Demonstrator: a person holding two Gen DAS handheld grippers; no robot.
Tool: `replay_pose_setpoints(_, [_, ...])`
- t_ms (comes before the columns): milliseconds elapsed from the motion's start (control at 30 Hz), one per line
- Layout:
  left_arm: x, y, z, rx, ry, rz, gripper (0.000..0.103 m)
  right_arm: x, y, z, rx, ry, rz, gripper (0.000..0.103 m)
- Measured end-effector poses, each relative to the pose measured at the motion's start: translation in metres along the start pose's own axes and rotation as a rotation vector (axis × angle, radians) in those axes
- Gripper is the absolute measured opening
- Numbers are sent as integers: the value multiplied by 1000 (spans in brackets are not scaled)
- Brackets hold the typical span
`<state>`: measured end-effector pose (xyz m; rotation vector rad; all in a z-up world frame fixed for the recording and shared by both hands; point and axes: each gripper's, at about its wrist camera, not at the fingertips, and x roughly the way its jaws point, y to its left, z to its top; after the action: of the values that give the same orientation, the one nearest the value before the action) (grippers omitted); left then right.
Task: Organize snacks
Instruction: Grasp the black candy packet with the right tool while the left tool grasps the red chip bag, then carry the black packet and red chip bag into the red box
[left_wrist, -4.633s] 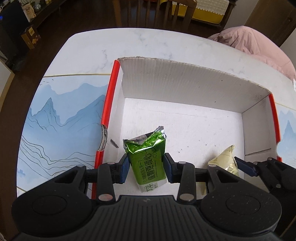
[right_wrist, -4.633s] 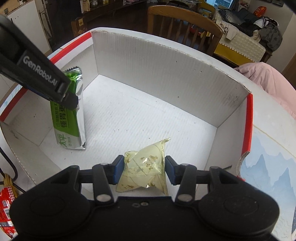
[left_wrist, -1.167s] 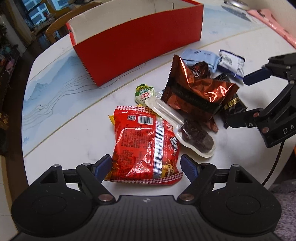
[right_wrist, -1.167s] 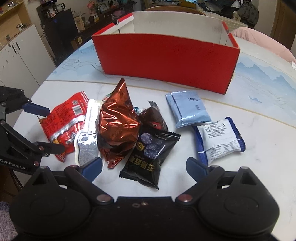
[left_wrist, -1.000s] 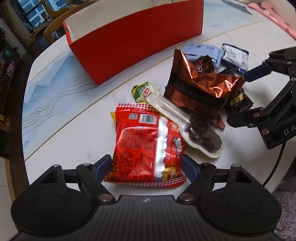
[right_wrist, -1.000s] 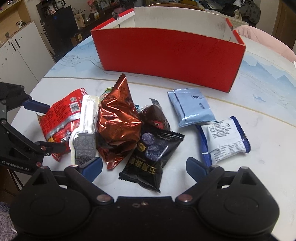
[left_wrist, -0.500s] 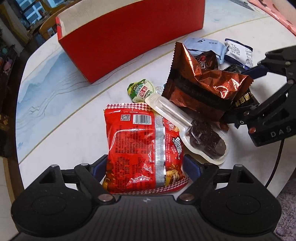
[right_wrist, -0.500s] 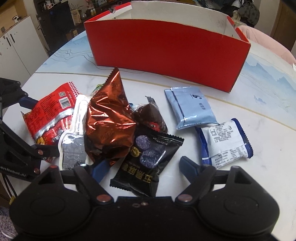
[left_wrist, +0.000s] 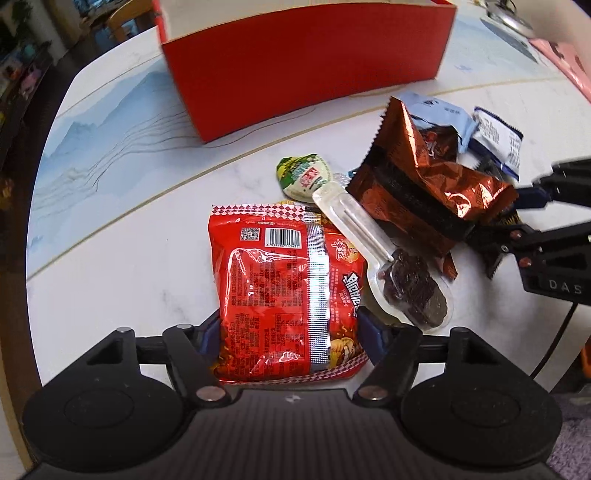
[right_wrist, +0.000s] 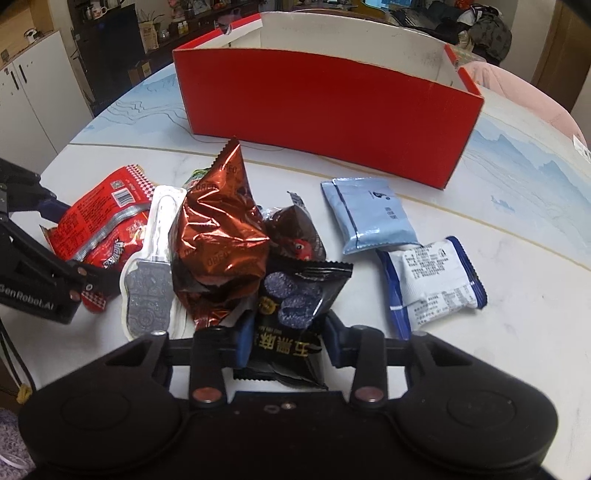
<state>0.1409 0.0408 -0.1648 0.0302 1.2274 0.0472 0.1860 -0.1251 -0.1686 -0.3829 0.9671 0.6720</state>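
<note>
Here the round table (right_wrist: 517, 332) with its blue mountain print carries everything, and the biggest thing on it is the red cardboard box (right_wrist: 325, 110), standing open-topped at the far side. In front of it the snacks lie in a loose heap. The red snack packet (left_wrist: 284, 295) lies flat nearest the left gripper (left_wrist: 290, 338), whose fingers have just been closing and now press against its two edges. A crumpled copper foil bag (right_wrist: 221, 240) leans over the middle of the heap. The black sesame packet (right_wrist: 295, 317) sits between the right gripper's (right_wrist: 286, 341) fingers, which have just been closing and are clamped on its lower part. To the right lie a pale blue pouch (right_wrist: 373, 214) and a white-and-blue packet (right_wrist: 432, 280), side by side.
</note>
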Motion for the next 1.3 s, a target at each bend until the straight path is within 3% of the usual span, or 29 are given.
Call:
replay_pose_setpoints(367, [-28,20,-14,-174,-54,-44,70,-40,-15,-6,73,-50,23,34])
replay_pose_setpoints(700, [-72,24,-12,-234,-140,-57,70,-80,-11,7,56,-129,33,34])
replay_pose_setpoints(967, [-103,22,10,-248,-197,-59,70,-103,-18,35,36,-195,30,34])
replay_pose_setpoints(1300, [-127,16,68,-228,-279,-59,70,-114,-42,88,16,-270,0,34])
